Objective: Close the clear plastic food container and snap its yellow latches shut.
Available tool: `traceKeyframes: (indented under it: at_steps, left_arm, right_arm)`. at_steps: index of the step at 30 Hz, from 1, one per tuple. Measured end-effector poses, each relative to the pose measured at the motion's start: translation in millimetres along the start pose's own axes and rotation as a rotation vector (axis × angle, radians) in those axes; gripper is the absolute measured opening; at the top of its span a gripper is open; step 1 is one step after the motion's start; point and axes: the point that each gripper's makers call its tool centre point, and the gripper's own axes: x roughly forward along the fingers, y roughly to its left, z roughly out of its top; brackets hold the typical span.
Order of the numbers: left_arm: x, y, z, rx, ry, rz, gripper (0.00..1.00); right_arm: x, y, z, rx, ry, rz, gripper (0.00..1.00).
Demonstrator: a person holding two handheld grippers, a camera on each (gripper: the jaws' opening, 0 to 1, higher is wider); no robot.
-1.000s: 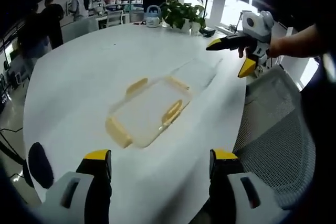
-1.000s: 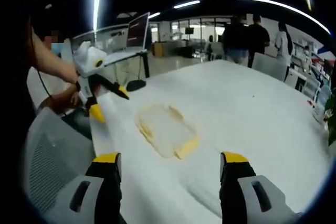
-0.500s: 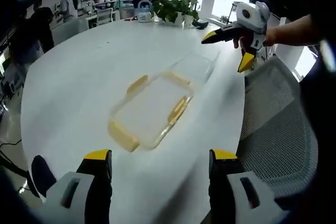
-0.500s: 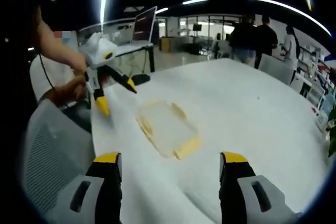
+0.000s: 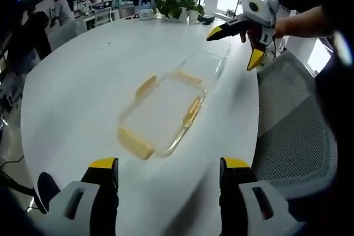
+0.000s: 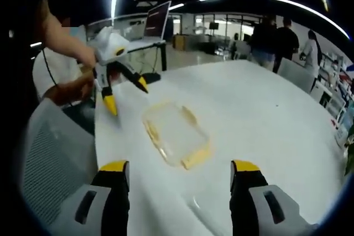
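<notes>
Two claws gape wide, holding nothing: left claw (image 5: 166, 172), right claw (image 6: 180, 172). Clear container (image 5: 163, 113) mid-frame on white surface (image 5: 72, 87), yellow latches (image 5: 135, 142) unsnapped. Risk: light container skids under one-sided push; latch misses.

Open-plan office: laptop (image 6: 157, 21), mesh chair (image 5: 293, 131), potted plants (image 5: 176, 5).

Clear container flat on the white table, yellow latches sticking out

The container (image 5: 163, 113) was a see-through rectangular box with rounded corners, lying flat on the table (image 5: 72, 87) near its edge. Yellow latches (image 5: 135, 142) showed on its sides and one end, flared outward rather than snapped down. In the right gripper view it (image 6: 176, 134) sat about mid-table, lengthwise away from the camera.
</notes>
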Motion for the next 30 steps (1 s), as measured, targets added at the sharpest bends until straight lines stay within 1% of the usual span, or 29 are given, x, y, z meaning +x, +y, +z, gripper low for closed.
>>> traceKeyframes:
  at_steps: [13, 23, 30]
  left_arm:
    - [5, 6.8, -0.3, 0.044, 0.022, -0.019, 0.74]
    - [9, 18.1, 2.4, 0.104, 0.047, -0.032, 0.74]
    - [12, 21.4, 1.5, 0.156, 0.071, -0.049, 0.73]
  right_arm:
    - [10, -2, -3.0, -0.028, 0.043, 0.026, 0.71]
    - [19, -8, -5.1, -0.049, 0.076, 0.053, 0.71]
    - [25, -10, -6.0, -0.067, 0.099, 0.075, 0.70]
